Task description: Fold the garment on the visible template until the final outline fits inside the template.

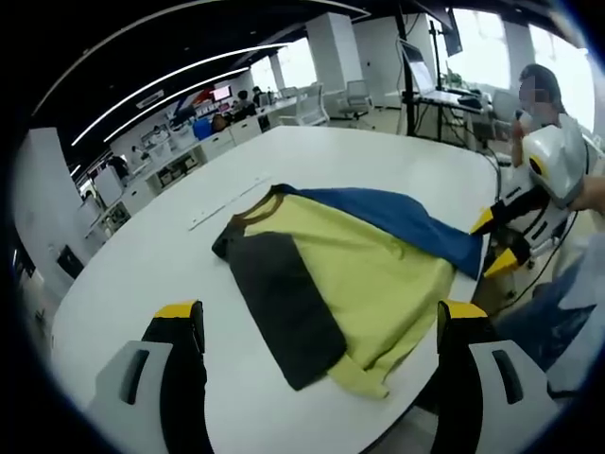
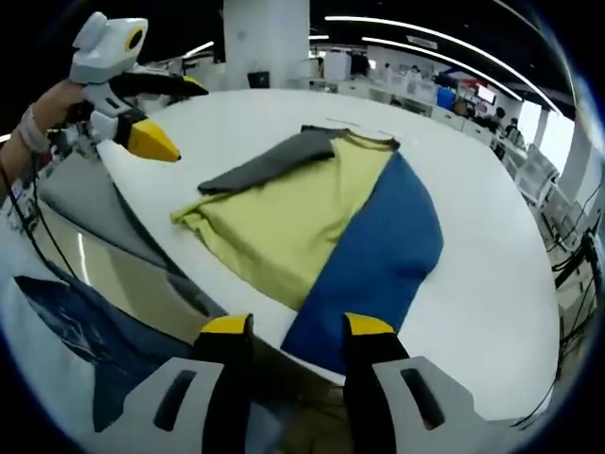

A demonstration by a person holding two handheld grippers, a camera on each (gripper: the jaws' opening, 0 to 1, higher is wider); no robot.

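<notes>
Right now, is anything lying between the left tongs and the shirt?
Nothing: in the left gripper view, bare white table separates the open left tongs from the shirt.

Both grippers share one build: black jaws capped with yellow tips, mounted on light grey housings with dark oval slots. The left gripper [image 2: 161, 118] has a white-grey body with a yellow ring mark. The right gripper [image 1: 499, 241] has a rounded white shell.

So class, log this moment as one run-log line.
garment: partly folded on table | left gripper: open, hovering | right gripper: open at blue hem
</notes>
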